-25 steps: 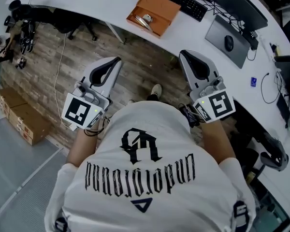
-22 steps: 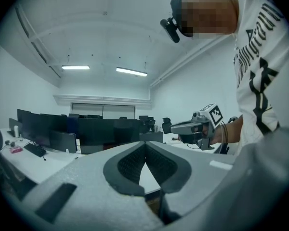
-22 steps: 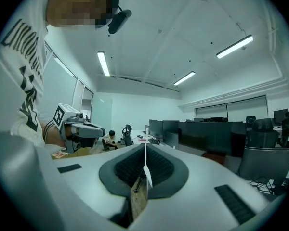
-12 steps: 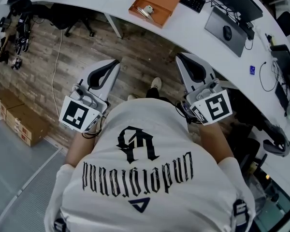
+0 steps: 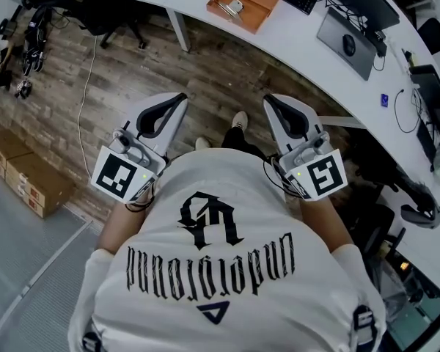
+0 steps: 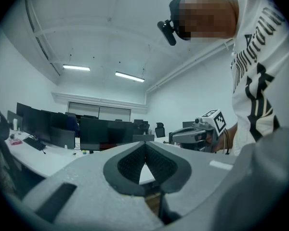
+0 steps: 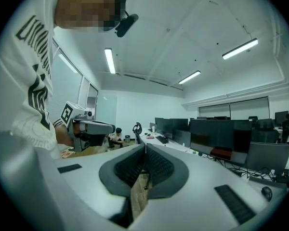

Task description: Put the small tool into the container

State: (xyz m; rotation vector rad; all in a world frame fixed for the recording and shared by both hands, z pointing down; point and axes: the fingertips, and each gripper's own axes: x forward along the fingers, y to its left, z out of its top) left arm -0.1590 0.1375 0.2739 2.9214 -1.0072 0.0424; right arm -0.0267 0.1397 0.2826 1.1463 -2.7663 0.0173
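Light: bright, even; ceiling strips [image 7: 110, 60] at 11 and 2 o'clock.
Shadows: soft, faint.
Edges: fisheye bend, black corners.
Focus: foreground soft, room sharp.

Seen from above, the person holds both grippers out in front of the torso, side by side and apart, tips pointing away. The left gripper [image 5: 177, 98] and the right gripper [image 5: 270, 101] each have their jaws pressed together at the tips, with nothing between them. The left forearm [image 5: 119, 222] and the right forearm [image 5: 327, 222] are bare, with elbows bent close to the body.
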